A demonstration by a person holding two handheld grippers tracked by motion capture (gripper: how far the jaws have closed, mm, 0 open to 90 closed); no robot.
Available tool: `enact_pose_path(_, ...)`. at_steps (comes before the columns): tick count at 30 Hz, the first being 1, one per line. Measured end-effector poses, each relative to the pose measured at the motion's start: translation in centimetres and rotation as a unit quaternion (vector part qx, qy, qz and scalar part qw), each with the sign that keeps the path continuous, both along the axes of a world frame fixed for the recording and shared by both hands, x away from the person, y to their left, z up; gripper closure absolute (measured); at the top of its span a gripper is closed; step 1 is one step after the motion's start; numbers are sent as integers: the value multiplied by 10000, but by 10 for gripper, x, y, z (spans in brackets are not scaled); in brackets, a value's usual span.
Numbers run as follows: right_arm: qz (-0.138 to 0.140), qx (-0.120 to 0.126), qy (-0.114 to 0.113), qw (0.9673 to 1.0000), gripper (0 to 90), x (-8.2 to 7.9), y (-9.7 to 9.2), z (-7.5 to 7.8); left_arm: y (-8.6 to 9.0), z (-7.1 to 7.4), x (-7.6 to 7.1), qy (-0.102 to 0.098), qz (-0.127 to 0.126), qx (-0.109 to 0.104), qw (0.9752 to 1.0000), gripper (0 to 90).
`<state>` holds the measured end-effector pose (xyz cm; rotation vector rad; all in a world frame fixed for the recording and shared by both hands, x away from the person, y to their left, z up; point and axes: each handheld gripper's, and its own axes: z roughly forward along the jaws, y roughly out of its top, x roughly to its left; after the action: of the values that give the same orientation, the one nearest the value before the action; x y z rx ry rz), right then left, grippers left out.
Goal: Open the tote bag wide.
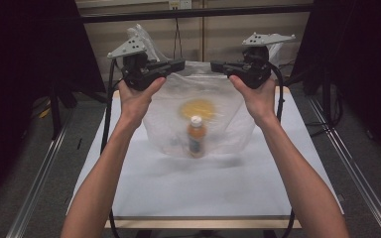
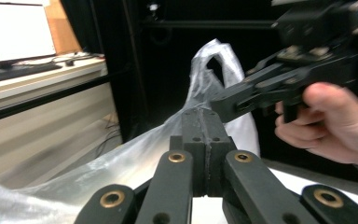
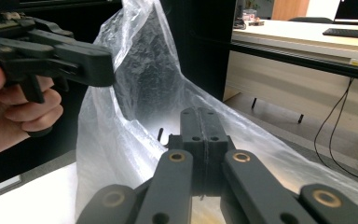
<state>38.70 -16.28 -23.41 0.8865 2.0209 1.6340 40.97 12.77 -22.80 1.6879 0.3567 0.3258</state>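
A clear plastic bag (image 1: 213, 126) hangs over the white table, held up by its rim from both sides. Through its film I see an orange bottle (image 1: 196, 137) with a white cap standing upright, and a blurred yellow round thing (image 1: 197, 107) behind it. My left gripper (image 1: 181, 63) is shut on the bag's rim (image 2: 121, 161), its tip (image 2: 205, 115) pointing right. My right gripper (image 1: 213, 65) faces it, shut on the opposite rim (image 3: 270, 144) at its tip (image 3: 204, 115). The two tips stand a short gap apart. One bag handle (image 2: 214, 58) sticks up behind them.
The white table sheet (image 1: 203, 188) spreads out below the bag, with a wooden edge (image 1: 203, 223) at the front. Black curtains (image 1: 25, 59) hang on both sides. Metal rails (image 1: 362, 183) run along the floor. A desk with a monitor (image 2: 14, 32) stands farther off.
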Motion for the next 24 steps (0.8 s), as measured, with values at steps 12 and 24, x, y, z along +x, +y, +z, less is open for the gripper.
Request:
enact_pose_path(12, 16, -355, 286, 9990, 900, 0, 7, -26, -17, -44, 15, 279, 170, 840, 9959, 900)
enact_pose_path(24, 247, -447, 323, 9982, 900, -6, 20, -54, -2, -68, 5, 478, 139, 851, 9951, 900)
